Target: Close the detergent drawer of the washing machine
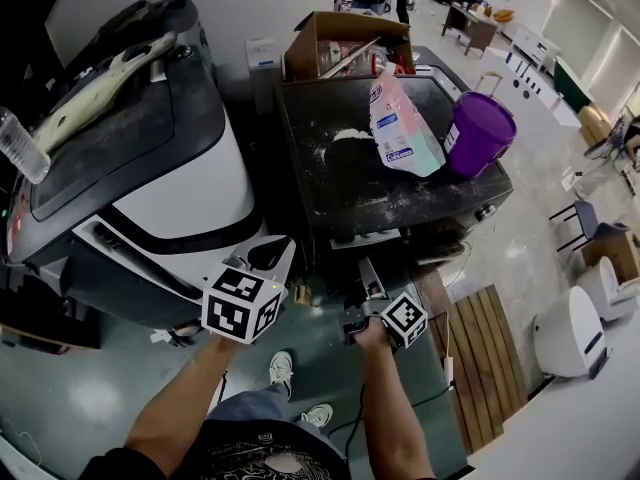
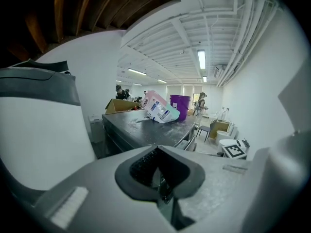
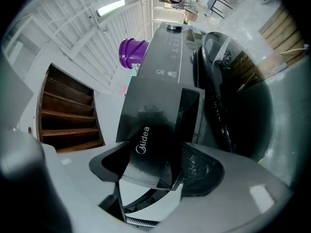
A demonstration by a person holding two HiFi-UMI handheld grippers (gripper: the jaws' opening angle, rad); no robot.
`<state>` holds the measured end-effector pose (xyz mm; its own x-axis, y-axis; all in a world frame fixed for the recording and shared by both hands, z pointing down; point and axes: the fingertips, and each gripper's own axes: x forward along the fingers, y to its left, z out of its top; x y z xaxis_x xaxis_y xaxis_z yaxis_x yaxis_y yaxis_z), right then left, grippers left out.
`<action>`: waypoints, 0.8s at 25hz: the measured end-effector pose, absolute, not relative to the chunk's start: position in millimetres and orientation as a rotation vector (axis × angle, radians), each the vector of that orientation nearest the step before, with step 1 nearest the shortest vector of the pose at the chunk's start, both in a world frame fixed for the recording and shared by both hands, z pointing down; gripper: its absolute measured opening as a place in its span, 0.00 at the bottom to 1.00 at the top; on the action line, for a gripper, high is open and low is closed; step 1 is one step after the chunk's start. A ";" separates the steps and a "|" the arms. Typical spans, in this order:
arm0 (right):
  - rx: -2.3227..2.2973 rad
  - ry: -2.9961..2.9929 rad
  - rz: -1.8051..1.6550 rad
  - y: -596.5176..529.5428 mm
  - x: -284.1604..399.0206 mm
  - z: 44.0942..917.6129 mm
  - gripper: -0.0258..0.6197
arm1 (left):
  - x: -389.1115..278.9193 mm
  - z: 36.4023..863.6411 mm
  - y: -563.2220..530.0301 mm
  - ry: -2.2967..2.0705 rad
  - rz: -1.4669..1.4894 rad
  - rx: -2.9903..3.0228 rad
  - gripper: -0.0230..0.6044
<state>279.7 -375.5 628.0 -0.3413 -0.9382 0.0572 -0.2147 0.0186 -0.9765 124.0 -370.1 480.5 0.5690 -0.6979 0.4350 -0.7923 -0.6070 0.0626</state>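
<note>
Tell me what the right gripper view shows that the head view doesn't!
Only the right gripper view shows the Midea lettering on the detergent drawer between the jaws, and the brown stairs. Only the head view shows the person's shoes, the cardboard box and the white machine. Both show the purple bucket and the dark washing machine.
</note>
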 end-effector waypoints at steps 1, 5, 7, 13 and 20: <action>-1.199 1.625 -1.369 -378.1 279.1 628.2 0.55 | 122.3 481.3 -372.7 -1.235 0.546 2.553 0.04; -1.213 1.615 -1.369 -387.8 275.9 629.4 0.55 | 118.4 483.4 -382.6 -1.218 0.553 2.561 0.04; -1.223 1.610 -1.368 -391.6 275.3 630.8 0.55 | 117.5 484.5 -387.1 -1.208 0.558 2.565 0.04; -1.223 1.612 -1.359 -396.5 274.3 632.8 0.56 | 118.7 486.2 -399.5 -1.182 0.563 2.581 0.04; -1.303 1.670 -1.365 -395.4 276.7 632.5 0.55 | 133.7 479.5 -403.9 -1.139 0.553 2.617 0.04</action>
<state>276.7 -395.4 632.5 -0.3278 -0.9368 0.1220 -0.3057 -0.0170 -0.9520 133.7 -403.9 479.5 0.6258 -0.6516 0.4288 -0.7400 -0.6698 0.0621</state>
